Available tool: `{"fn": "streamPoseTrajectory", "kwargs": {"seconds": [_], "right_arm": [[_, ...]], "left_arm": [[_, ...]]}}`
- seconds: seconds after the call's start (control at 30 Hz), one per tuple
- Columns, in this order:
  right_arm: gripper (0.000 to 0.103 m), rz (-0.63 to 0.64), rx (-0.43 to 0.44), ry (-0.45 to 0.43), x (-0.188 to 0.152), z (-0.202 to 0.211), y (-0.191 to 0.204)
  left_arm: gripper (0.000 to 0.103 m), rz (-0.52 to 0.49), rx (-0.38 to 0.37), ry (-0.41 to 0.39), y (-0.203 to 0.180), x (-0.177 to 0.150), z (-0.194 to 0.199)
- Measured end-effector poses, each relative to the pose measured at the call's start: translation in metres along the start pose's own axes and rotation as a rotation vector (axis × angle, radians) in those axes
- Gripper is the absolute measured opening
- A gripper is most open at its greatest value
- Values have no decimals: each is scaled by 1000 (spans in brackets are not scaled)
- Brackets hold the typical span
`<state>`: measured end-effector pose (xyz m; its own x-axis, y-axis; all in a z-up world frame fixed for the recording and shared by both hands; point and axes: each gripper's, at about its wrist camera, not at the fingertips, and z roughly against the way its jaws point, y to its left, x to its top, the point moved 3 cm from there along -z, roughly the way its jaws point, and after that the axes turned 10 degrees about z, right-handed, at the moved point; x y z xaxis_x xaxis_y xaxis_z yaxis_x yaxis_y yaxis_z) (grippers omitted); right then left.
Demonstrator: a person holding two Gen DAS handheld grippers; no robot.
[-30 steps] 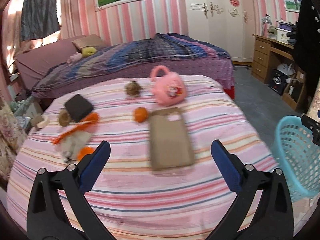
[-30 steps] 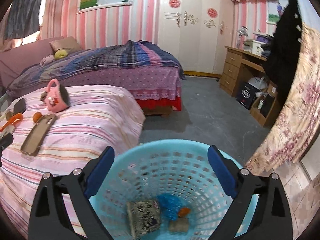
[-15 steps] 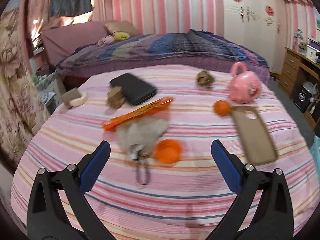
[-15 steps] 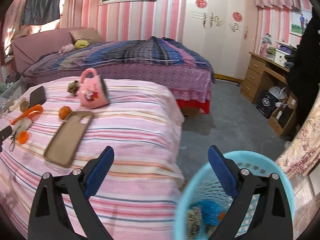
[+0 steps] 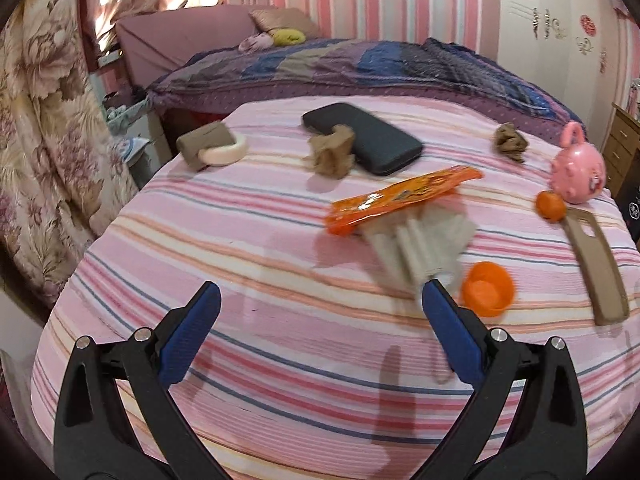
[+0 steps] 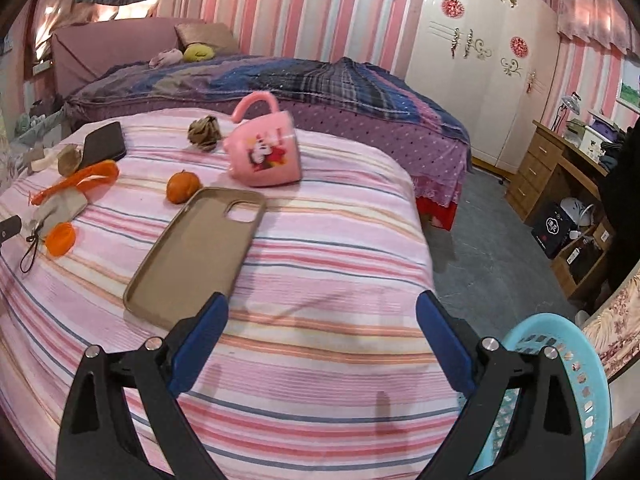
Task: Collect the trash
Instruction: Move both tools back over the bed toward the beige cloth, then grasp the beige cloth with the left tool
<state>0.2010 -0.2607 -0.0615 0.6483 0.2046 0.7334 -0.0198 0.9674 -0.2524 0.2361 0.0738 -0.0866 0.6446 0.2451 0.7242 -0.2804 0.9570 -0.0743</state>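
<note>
Pink-striped walls (image 6: 304, 12). White wardrobe (image 6: 472, 60) right of purple bed (image 6: 320, 92); wooden desk (image 6: 560, 168) further right; grey floor (image 6: 492, 232).

Left tongs (image 5: 320, 300): you hold them wide apart, with nothing between the two blue pads.
Left tongs, pose: both black arms rise from the bottom edge of the left wrist view and splay outward; the tips point forward and slightly down.
Left tongs, pads (image 5: 188, 336): the blue faces turn inward toward each other; the right pad sits a little lower in the view than the left one.
Right tongs (image 6: 322, 306): you hold these spread wide too, gripping nothing.
Right tongs, pose: level, tips forward, arms symmetrical in the right wrist view.
Right tongs, pads (image 6: 446, 344): blue, facing inward, bare.
</note>
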Motion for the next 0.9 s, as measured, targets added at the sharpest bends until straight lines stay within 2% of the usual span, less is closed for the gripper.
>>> {"fn": "streamPoseTrajectory", "kwargs": {"seconds": [0.2, 0.53, 0.6, 0.73, 0.8, 0.83, 0.9], "right_arm": [[93, 34, 1, 10, 6, -6, 20], [93, 21, 11, 16, 12, -12, 27], [93, 21, 19, 16, 12, -12, 29], [93, 37, 26, 15, 12, -11, 37], [93, 47, 28, 14, 12, -11, 40], [93, 50, 28, 13, 12, -11, 41], [93, 51, 30, 9, 12, -9, 41]], "left_arm": [[97, 26, -35, 67, 2, 2, -17], [97, 5, -89, 128, -28, 2, -35], [81, 10, -119, 136, -31, 2, -36], [64, 3, -164, 142, -41, -1, -35], [42, -16, -187, 141, -46, -2, -33], [36, -24, -194, 140, -48, -3, -32], [14, -34, -218, 140, -51, -4, -30]]}}
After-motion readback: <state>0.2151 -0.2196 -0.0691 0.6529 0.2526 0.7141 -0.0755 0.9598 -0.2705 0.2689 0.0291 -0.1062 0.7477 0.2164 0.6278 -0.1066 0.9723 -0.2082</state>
